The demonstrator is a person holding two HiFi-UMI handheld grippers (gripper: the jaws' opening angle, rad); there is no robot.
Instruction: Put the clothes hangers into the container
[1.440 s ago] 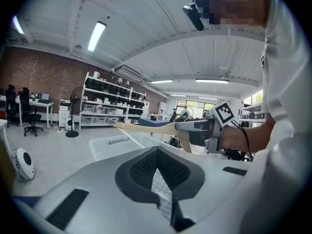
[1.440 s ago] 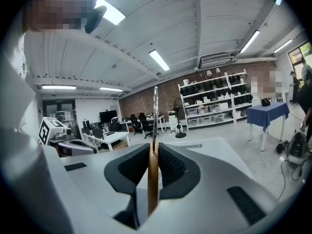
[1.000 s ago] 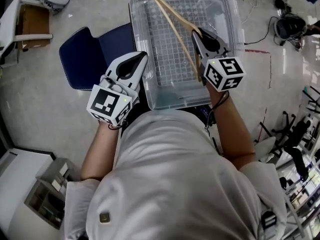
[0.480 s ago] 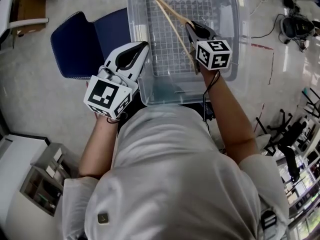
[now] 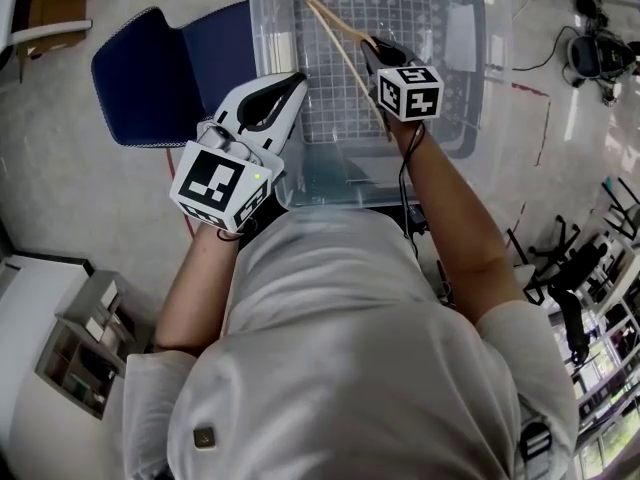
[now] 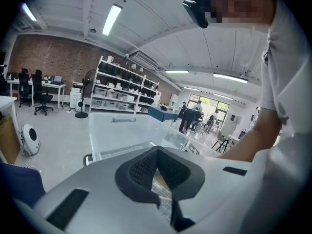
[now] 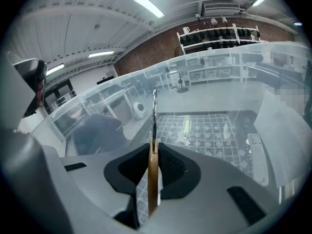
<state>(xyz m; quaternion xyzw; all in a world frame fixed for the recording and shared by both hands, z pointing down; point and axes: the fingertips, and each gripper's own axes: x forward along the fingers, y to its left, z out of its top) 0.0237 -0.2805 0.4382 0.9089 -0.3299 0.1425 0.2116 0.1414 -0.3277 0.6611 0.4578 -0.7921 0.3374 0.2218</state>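
A clear plastic container [image 5: 345, 173] with a grid-patterned floor stands in front of me. My right gripper [image 5: 372, 44] reaches down inside it, shut on a wooden clothes hanger [image 5: 335, 38] that slants toward the far left of the bin. The right gripper view shows the hanger [image 7: 153, 179] edge-on between the pads, metal hook [image 7: 154, 111] pointing up, and the container wall [image 7: 219, 67] around it. My left gripper [image 5: 296, 80] hovers at the container's near-left corner. Its tips [image 6: 156, 149] meet, with nothing between them.
A dark blue chair [image 5: 170, 68] stands left of the container. A white shelf unit [image 5: 70, 358] sits at lower left, and cables and equipment [image 5: 600, 53] lie on the floor at right. The person's white-shirted torso fills the near side.
My right gripper has sunk deeper into the container with the hanger. The left gripper has dropped a little beside the near-left corner.
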